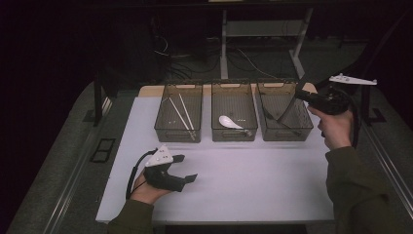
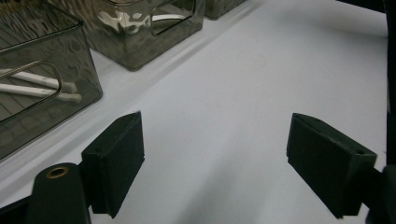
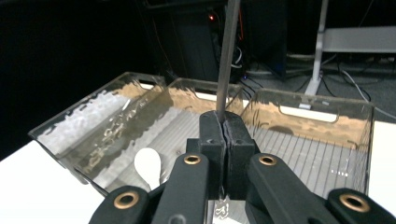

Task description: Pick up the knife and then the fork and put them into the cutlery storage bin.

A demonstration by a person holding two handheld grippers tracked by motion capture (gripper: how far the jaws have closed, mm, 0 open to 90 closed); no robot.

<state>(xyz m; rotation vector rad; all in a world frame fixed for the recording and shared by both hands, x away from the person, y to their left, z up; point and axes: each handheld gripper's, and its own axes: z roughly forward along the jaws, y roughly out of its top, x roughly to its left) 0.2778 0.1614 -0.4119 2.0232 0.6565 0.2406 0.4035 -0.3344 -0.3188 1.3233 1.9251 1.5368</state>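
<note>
Table [image 1: 234,190]: a white tabletop, with three smoky clear bins in a row along its far edge.
Left bin [image 1: 178,113]: holds a pair of white chopsticks [image 1: 181,116] lying slantwise; in the left gripper view their tips show through the bin wall.
Middle bin [image 1: 234,112]: holds a white spoon [image 1: 230,122] resting on its floor.
Right bin [image 1: 284,111]: the one being served now; a dark utensil already lies on its floor, though what kind is too dim to tell.
Right gripper [image 3: 224,122]: held high over the right bin by the person's right hand, jaws pressed together on a thin grey metal utensil.
Metal utensil [image 3: 227,56]: a slim handle, clamped at one end by the pads; in the high view it slants down from the gripper into the right bin. Its working end is hidden, so fork, knife or spoon cannot be told.
Left gripper [image 1: 187,168]: low over the near left of the table, jaws spread wide with nothing between them, bare white surface beyond.
Step in hand: by my reading, sorting cutlery by type, with this piece at the placing stage over the right bin.
Next move: likely lower the utensil until it lies near the floor of the bin, then part the jaws; dropping it from this height risks a bounce against the wall.
</note>
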